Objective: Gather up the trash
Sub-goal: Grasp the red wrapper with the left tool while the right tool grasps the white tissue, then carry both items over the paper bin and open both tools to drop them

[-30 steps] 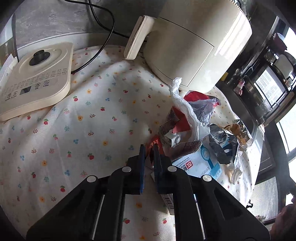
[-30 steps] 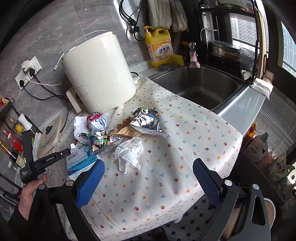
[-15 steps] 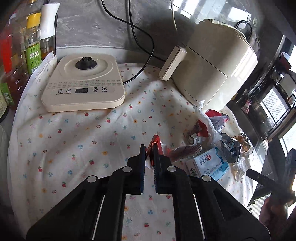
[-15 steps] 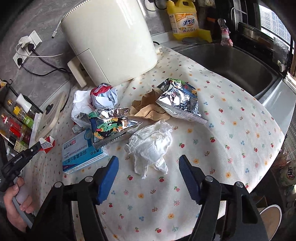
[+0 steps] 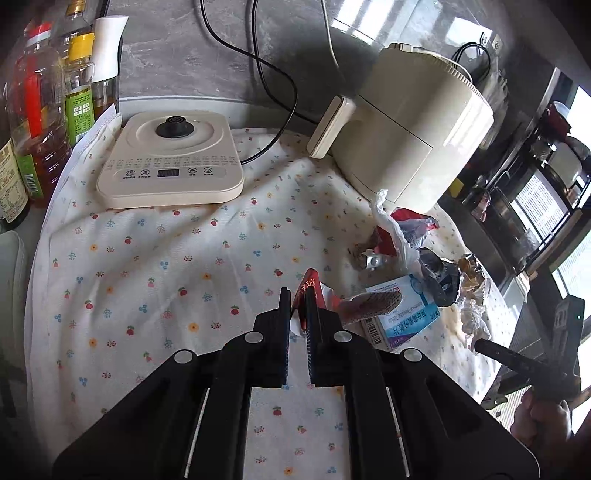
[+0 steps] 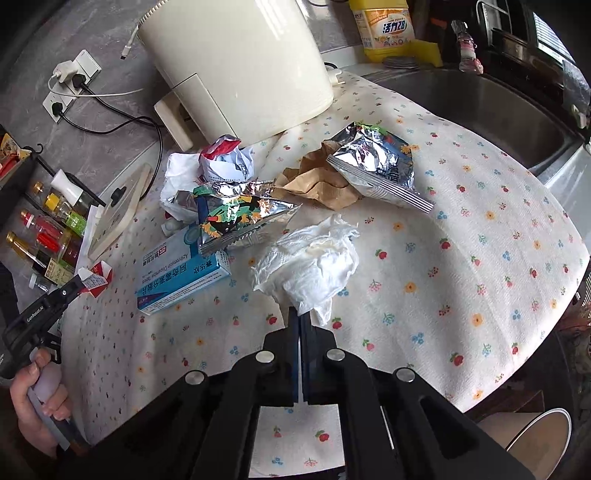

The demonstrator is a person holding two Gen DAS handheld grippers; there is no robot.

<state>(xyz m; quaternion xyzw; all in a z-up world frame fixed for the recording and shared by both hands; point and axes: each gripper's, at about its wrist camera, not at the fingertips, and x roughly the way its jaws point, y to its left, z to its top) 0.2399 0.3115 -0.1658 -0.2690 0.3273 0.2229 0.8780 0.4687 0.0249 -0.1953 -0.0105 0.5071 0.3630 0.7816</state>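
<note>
My left gripper (image 5: 297, 295) is shut on a small red and white carton (image 5: 309, 286) and holds it above the floral cloth; the carton also shows in the right wrist view (image 6: 95, 280). My right gripper (image 6: 300, 317) is shut on a crumpled white tissue (image 6: 310, 267) at the front of the trash pile. On the cloth lie a blue medicine box (image 6: 181, 275), a green foil snack bag (image 6: 240, 214), a silver foil bag (image 6: 376, 166), brown paper (image 6: 317, 184) and a crumpled red and white wrapper (image 6: 225, 160).
A cream air fryer (image 6: 236, 62) stands behind the pile. A flat cream appliance base (image 5: 170, 162) and oil bottles (image 5: 37, 122) are at the left. A steel sink (image 6: 480, 99) lies at the right. A yellow detergent jug (image 6: 384, 26) stands at the back.
My right gripper moved in and closed on the white tissue. My left gripper pulled back and up with the red and white carton in it.
</note>
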